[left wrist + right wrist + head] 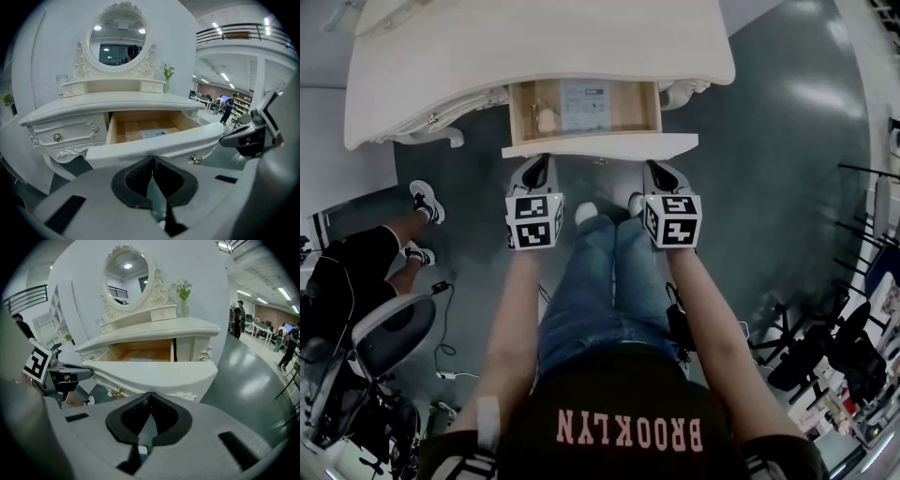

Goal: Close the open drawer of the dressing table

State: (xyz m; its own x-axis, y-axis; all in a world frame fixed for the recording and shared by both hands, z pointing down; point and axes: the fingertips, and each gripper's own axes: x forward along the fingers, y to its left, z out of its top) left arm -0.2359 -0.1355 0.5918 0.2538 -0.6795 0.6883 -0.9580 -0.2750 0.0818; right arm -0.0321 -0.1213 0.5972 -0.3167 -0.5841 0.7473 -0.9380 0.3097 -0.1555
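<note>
A white dressing table stands ahead with its middle drawer pulled out; the wooden inside holds a printed card and a small pale object. The drawer's curved white front carries a brass knob. My left gripper is shut and empty, its tip just short of the left part of the drawer front. My right gripper is shut and empty too, close to the right part of the front. Whether either tip touches the front I cannot tell.
An oval mirror and a small vase of flowers stand on the table top. A seated person's legs and sneakers are at the left, beside a chair and floor cables. Grey floor lies to the right.
</note>
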